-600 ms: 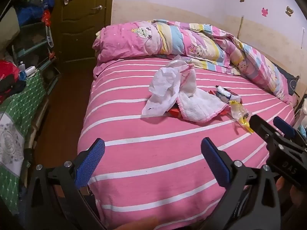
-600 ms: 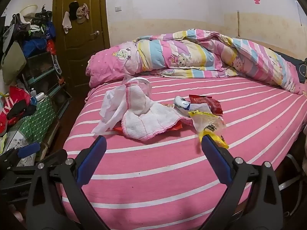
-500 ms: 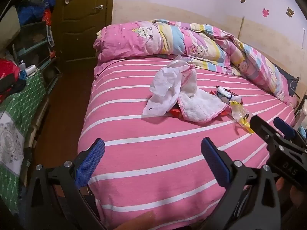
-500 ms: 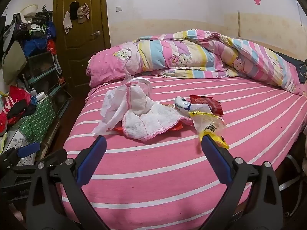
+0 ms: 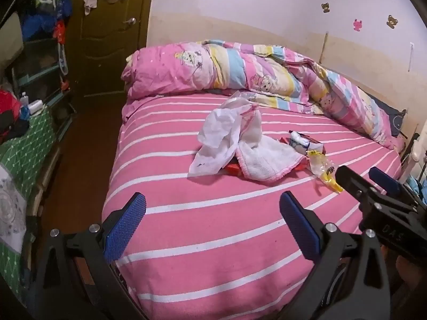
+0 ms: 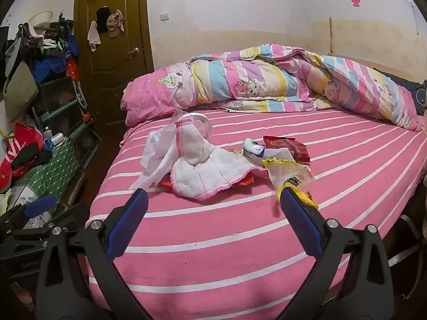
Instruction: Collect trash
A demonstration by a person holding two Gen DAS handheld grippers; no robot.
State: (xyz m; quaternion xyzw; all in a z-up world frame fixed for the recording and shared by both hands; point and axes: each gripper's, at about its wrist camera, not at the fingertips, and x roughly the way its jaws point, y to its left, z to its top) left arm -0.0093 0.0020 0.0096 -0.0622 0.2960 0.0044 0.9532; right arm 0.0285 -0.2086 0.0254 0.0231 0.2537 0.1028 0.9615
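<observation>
Two fisheye wrist views look across a pink striped bed [image 5: 213,226] from its foot edge, both tilted downward toward the far wall. The left wrist camera sits near the bed's near left corner, with the left gripper [image 5: 210,229] filling its lower frame and the right gripper [image 5: 373,184] intruding at right. The right wrist camera stands further right along the same edge, a little lower. Both share the heap of trash [image 6: 226,165] at mid-bed, the rolled quilt [image 6: 267,82] and the door [image 6: 114,53].
</observation>
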